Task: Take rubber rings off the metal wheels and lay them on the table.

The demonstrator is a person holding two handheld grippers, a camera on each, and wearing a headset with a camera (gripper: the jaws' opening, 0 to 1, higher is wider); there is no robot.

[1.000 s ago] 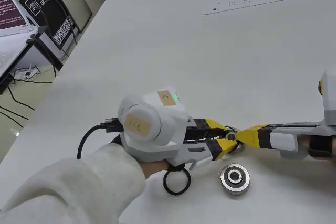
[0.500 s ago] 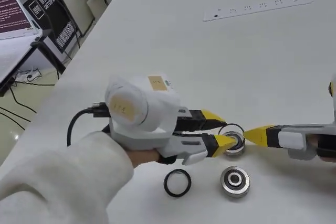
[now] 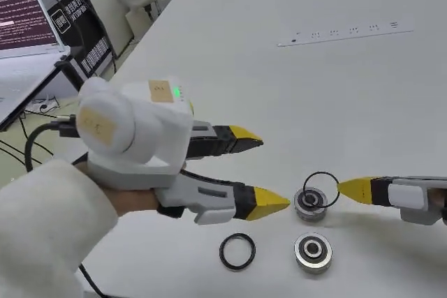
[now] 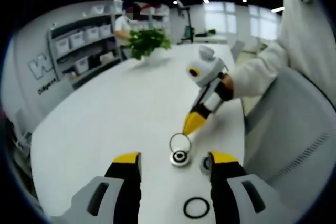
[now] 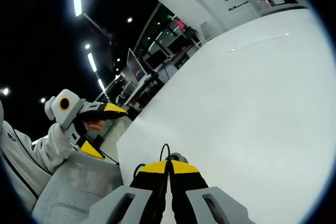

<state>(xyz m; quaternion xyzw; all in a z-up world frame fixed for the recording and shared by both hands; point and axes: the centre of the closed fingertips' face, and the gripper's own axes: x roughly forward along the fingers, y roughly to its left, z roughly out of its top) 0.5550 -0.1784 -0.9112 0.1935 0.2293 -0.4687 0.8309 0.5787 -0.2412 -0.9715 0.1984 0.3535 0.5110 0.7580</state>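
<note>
In the head view my right gripper [image 3: 346, 189] is shut on a thin black rubber ring [image 3: 321, 187], which stands tilted over a metal wheel [image 3: 309, 200] on the white table. My left gripper [image 3: 271, 172] hangs open to the left of that wheel, clear of it. A second metal wheel [image 3: 312, 250] lies nearer me, with a loose black ring [image 3: 237, 251] flat beside it. From the left gripper [image 4: 175, 160] view, the wheel [image 4: 180, 158] sits ahead between the jaws and the held ring [image 4: 179, 142] rises above it. In the right gripper [image 5: 168, 167] view the ring [image 5: 165, 153] sticks up from the closed tips.
A white power strip [image 3: 346, 32] lies far back on the table [image 3: 230, 68]. The table's left edge drops to a floor with cables and a monitor stand [image 3: 77, 40]. A green plant [image 4: 148, 41] stands at the far end of the table.
My left gripper has let go of the wheel, opened and drawn back to the left. The ring, gripped by the right gripper, now stands up off the wheel.
</note>
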